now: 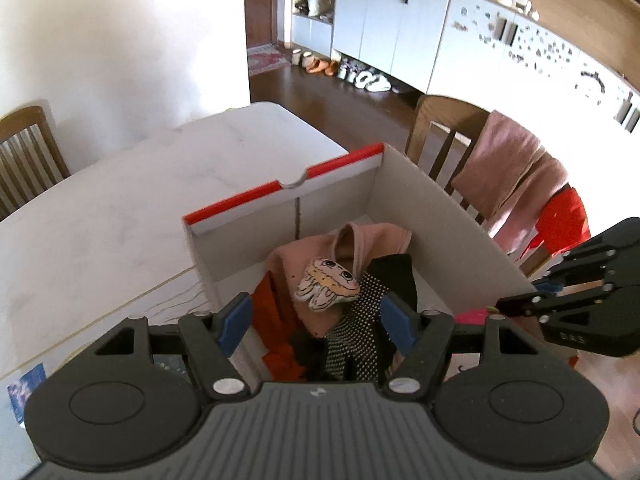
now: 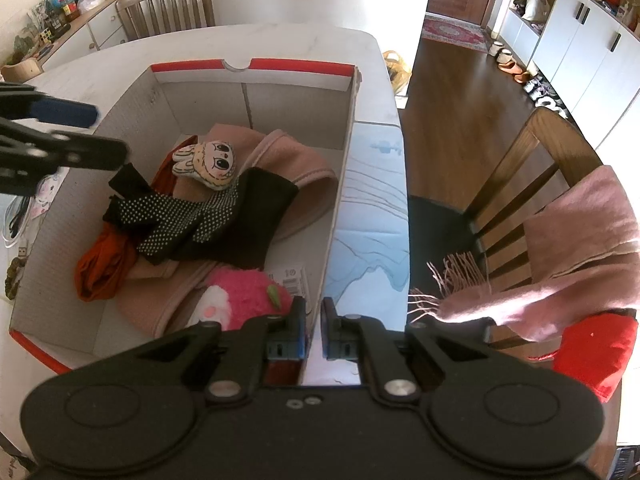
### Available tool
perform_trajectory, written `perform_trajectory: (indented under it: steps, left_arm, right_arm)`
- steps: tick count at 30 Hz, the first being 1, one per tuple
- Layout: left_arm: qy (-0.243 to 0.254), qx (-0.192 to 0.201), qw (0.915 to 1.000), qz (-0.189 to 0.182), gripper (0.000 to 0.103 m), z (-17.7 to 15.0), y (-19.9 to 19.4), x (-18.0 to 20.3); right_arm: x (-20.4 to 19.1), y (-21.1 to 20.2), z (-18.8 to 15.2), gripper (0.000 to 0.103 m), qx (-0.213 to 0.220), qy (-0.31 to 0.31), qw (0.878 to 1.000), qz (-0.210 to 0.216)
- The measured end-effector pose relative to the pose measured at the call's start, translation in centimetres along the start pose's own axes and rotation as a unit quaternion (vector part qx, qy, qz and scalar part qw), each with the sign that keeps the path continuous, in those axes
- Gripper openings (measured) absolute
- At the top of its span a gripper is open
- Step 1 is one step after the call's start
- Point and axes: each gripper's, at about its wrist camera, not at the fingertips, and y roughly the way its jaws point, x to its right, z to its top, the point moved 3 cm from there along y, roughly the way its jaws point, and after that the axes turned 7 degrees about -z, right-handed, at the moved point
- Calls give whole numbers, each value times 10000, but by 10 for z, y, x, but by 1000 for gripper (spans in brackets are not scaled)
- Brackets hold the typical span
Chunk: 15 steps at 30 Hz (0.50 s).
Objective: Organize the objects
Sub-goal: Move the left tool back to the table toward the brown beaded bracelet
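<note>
A white cardboard box [image 2: 256,92] with a red rim [image 1: 248,200] stands on the table. Inside lie a pink cloth [image 2: 296,168], a bunny-face plush [image 1: 330,286] [image 2: 208,164], black dotted gloves [image 2: 176,220], an orange cloth [image 2: 102,264] and a pink fluffy toy [image 2: 244,296]. My left gripper [image 1: 316,320] hovers open above the pile, nothing between its blue pads [image 1: 236,322]; the right wrist view shows it [image 2: 94,132] over the box's left wall. My right gripper [image 2: 314,328] is shut on the box's right wall [image 2: 340,184], and appears [image 1: 516,300] at that wall from the left wrist.
A wooden chair [image 2: 532,168] to the right of the table carries a pink fringed scarf [image 2: 568,248] and a red cloth [image 2: 596,352]. Another chair [image 2: 168,4] stands at the far end. A light blue mat [image 2: 368,216] lies beside the box. The white tabletop [image 1: 120,200] stretches left.
</note>
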Motion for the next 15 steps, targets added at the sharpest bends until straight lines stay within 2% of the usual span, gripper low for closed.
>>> perform_trajectory:
  steps: [8,15]
  left_arm:
    - [-272,164,9995,80,70,-16,-38,-22]
    - [-523,320,9978,257,77,-42,-70,-45]
  right_arm:
    - [0,0,1,7,-9,16,10000,-25]
    - [-2,-1,1,8,-32,12,10000,-70]
